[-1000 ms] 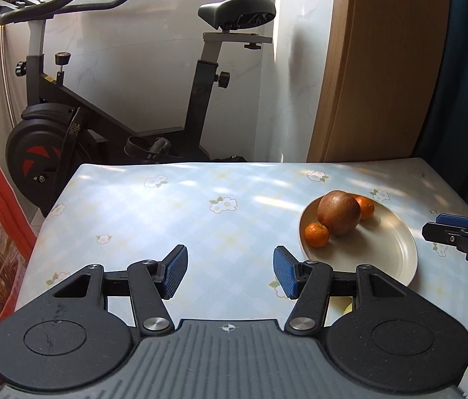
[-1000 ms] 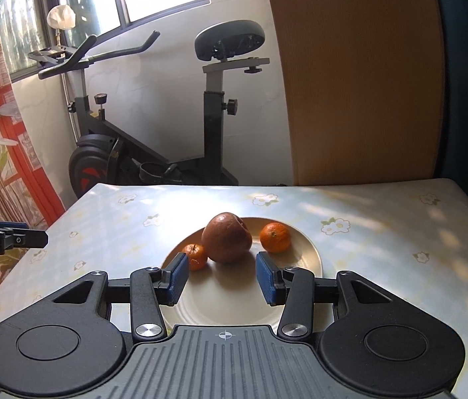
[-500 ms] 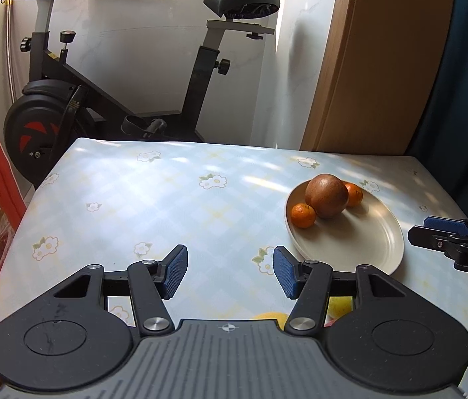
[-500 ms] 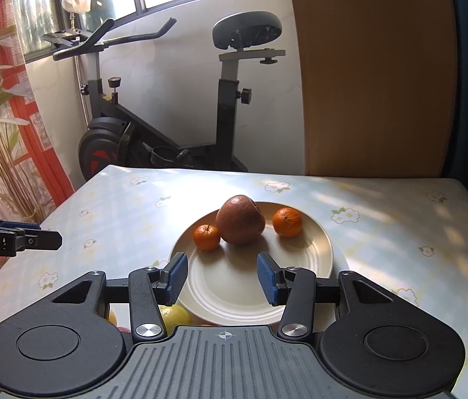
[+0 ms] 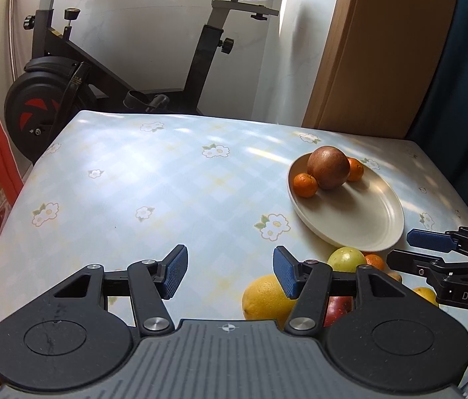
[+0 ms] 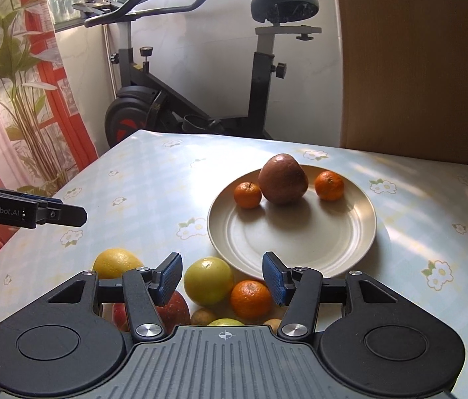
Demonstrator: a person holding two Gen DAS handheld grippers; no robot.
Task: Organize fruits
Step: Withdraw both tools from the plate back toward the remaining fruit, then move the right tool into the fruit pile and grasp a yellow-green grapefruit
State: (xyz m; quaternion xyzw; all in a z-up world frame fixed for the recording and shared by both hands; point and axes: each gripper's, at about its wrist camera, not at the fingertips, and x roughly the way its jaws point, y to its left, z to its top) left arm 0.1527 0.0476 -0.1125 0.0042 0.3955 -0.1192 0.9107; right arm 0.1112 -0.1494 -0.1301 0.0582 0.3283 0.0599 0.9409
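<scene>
A cream plate (image 6: 300,232) holds a brown fruit (image 6: 283,179) and two mandarins (image 6: 248,194) (image 6: 329,185); the plate also shows in the left wrist view (image 5: 360,212). Loose fruit lies on the table before the plate: a green-yellow fruit (image 6: 209,281), a mandarin (image 6: 250,299), a yellow citrus (image 6: 116,262) and a red apple (image 6: 175,309). My right gripper (image 6: 222,277) is open and empty above the green-yellow fruit. My left gripper (image 5: 230,271) is open and empty over the tablecloth, left of the yellow citrus (image 5: 265,296).
The table has a pale floral cloth (image 5: 154,183). An exercise bike (image 6: 180,99) stands behind its far edge. A wooden panel (image 6: 410,60) is at the back right, a plant and red curtain (image 6: 34,99) at the left.
Both grippers have drawn back toward me and risen. The loose fruit in front of the plate has come into view. The jaws stayed open.
</scene>
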